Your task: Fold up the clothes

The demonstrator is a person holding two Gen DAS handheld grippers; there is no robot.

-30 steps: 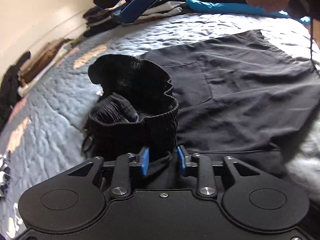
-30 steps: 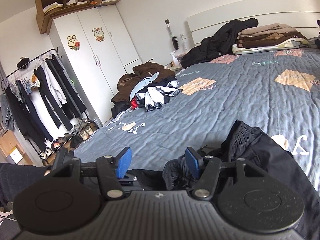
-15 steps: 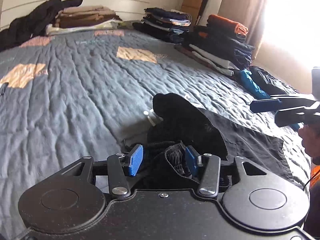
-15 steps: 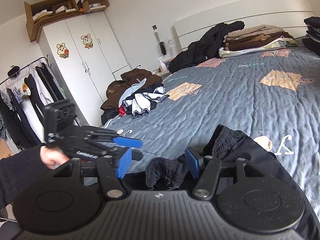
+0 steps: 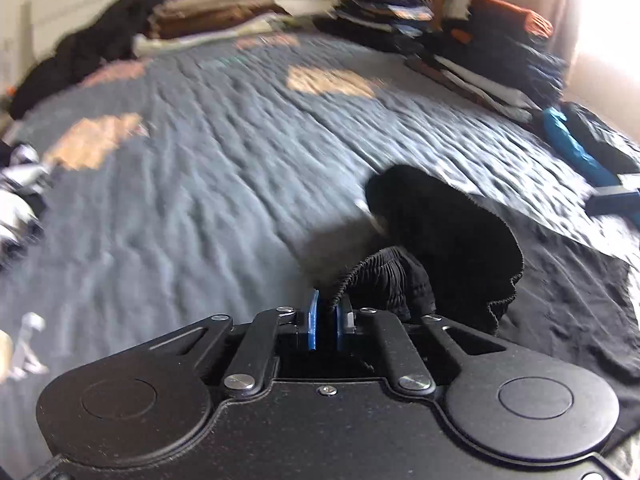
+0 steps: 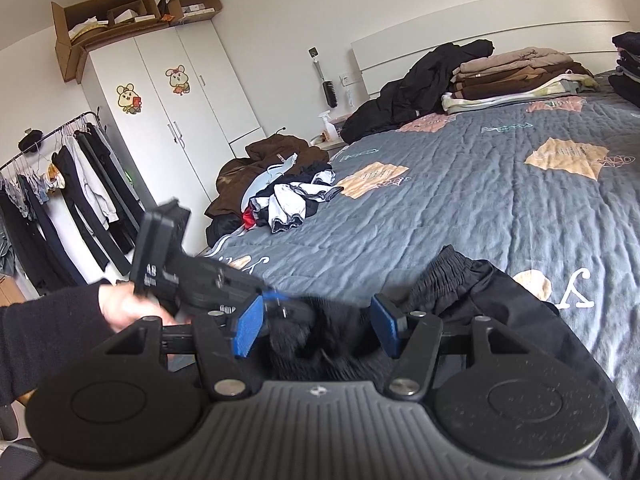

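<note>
Black shorts (image 5: 448,248), waistband toward left claw (image 5: 325,322)

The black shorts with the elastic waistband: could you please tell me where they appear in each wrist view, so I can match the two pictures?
Left wrist view: the black shorts are bunched at centre right, their waistband pinched in the left gripper.
Right wrist view: they lie at bottom centre, spreading right, partly between the open fingers of the right gripper.
Shared landmark: the folded brown stack by the headboard.
</note>
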